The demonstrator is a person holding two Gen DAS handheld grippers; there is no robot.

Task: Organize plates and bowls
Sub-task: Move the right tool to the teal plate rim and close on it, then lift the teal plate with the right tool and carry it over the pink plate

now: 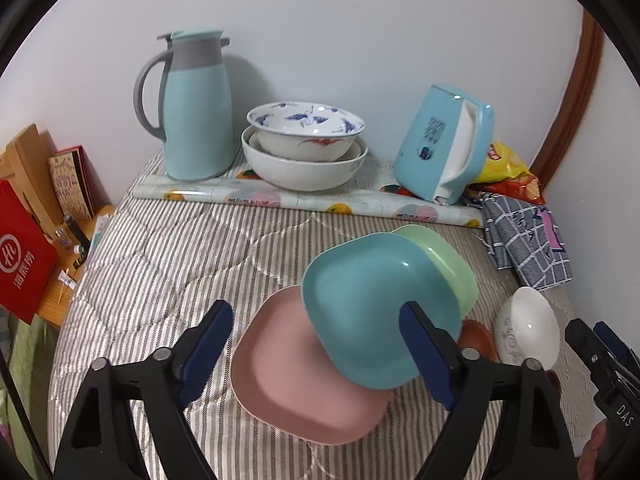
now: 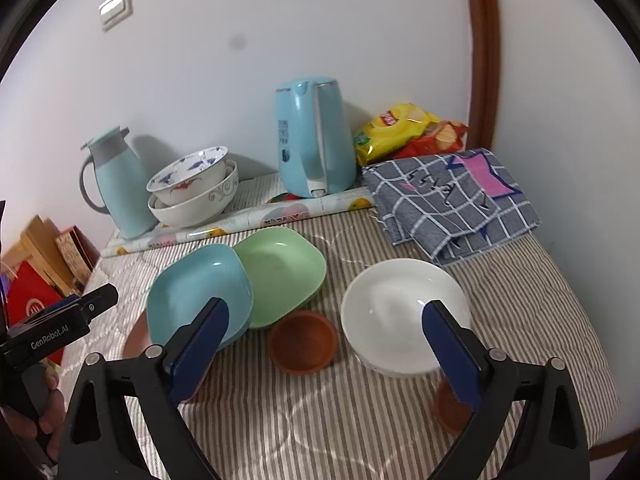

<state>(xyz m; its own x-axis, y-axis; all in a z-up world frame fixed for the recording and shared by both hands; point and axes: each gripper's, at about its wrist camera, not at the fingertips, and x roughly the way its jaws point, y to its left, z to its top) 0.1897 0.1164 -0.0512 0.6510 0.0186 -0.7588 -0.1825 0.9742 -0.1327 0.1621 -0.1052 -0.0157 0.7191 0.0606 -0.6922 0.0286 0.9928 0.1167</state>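
On the striped cloth, a blue square plate (image 1: 372,312) lies tilted across a pink square plate (image 1: 304,388) and a green square plate (image 1: 448,264). My left gripper (image 1: 320,352) is open above the pink plate, its right finger over the blue plate's edge. In the right wrist view the blue plate (image 2: 192,292) and the green plate (image 2: 280,276) sit left of a small brown bowl (image 2: 302,340) and a white bowl (image 2: 400,312). My right gripper (image 2: 328,348) is open, straddling the brown and white bowls. A second brown bowl (image 2: 450,410) is partly hidden behind its right finger.
At the back stand a blue thermos jug (image 1: 196,108), two stacked patterned bowls (image 1: 304,144), a blue kettle (image 2: 316,140), a roll of patterned paper (image 1: 304,200), snack bags (image 2: 408,128) and a folded checked cloth (image 2: 452,200). Boxes (image 1: 24,248) stand left of the table.
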